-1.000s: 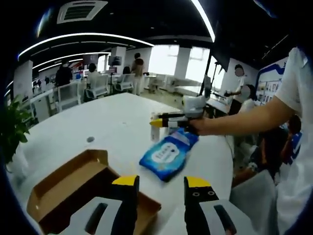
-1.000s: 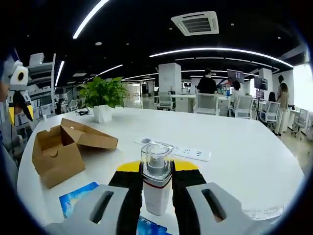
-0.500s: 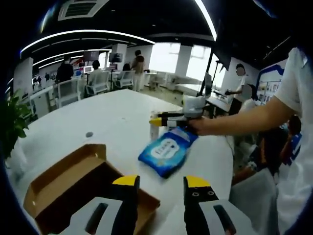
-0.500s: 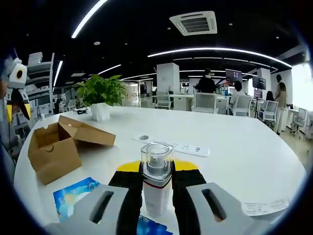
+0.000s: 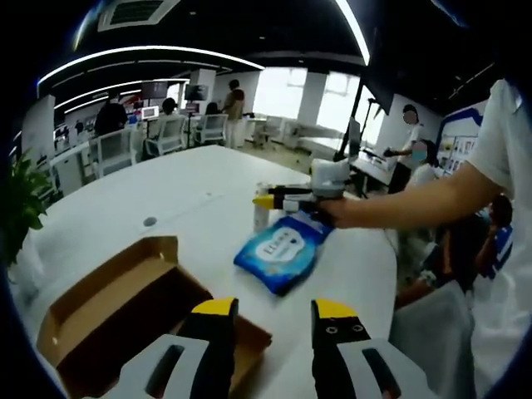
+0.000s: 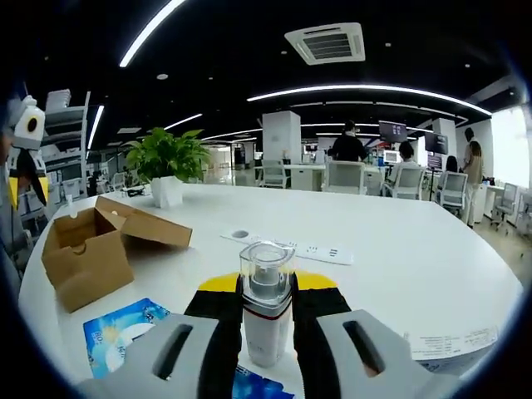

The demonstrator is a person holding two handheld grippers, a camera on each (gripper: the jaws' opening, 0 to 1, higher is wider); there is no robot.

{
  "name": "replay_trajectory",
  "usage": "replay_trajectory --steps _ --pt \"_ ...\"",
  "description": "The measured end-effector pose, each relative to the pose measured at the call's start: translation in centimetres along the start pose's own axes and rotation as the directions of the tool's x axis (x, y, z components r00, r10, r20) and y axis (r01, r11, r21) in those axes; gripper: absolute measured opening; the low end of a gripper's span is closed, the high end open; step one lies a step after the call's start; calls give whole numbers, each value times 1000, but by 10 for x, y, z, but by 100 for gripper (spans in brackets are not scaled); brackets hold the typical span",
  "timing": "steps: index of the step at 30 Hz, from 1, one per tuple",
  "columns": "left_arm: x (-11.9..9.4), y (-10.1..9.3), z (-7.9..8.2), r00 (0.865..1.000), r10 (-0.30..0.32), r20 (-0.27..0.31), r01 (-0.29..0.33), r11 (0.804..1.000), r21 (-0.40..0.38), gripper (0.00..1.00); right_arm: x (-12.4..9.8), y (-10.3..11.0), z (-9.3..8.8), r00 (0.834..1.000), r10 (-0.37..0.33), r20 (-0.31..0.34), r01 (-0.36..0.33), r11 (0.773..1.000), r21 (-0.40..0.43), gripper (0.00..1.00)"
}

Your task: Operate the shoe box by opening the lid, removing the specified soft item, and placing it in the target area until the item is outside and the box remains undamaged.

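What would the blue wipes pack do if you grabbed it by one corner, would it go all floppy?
Probably yes. The blue wipes pack lies flat on the white table like a soft pouch, so it would likely sag. Its shiny wrapper looks slippery, so it could slide. It probably won't roll or break.

The brown cardboard box (image 5: pixel 125 307) sits open on the white table (image 5: pixel 191 208), its lid (image 6: pixel 145 229) folded back, its inside dark. The blue soft pack (image 5: pixel 278 249) with a white label lies flat outside it, near the box
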State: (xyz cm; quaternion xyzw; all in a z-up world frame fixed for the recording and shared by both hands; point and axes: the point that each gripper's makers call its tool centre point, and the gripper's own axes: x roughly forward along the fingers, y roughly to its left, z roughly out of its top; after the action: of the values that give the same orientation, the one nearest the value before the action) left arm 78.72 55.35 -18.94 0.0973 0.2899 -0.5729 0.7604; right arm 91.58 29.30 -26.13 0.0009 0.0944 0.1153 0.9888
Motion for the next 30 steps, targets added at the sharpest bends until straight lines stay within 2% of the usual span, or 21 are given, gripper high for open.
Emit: replay_trajectory --steps 7,24,30 --pt "2 -1 -2 1000 -3 -4 3 1000 1 34 -1 -1 -1 1000 -8 -4 8 1000 2 20" --pt "2 -2 -7 1000 -4 -10 4 1000 -3 34 -3 7 0 1000 1 -4 -1 999 -53 22" --pt "3 -2 -6 1000 -6 -8 6 1000 -4 34 -3 13 -2 1000 14 -11 -15 999 -50 26"
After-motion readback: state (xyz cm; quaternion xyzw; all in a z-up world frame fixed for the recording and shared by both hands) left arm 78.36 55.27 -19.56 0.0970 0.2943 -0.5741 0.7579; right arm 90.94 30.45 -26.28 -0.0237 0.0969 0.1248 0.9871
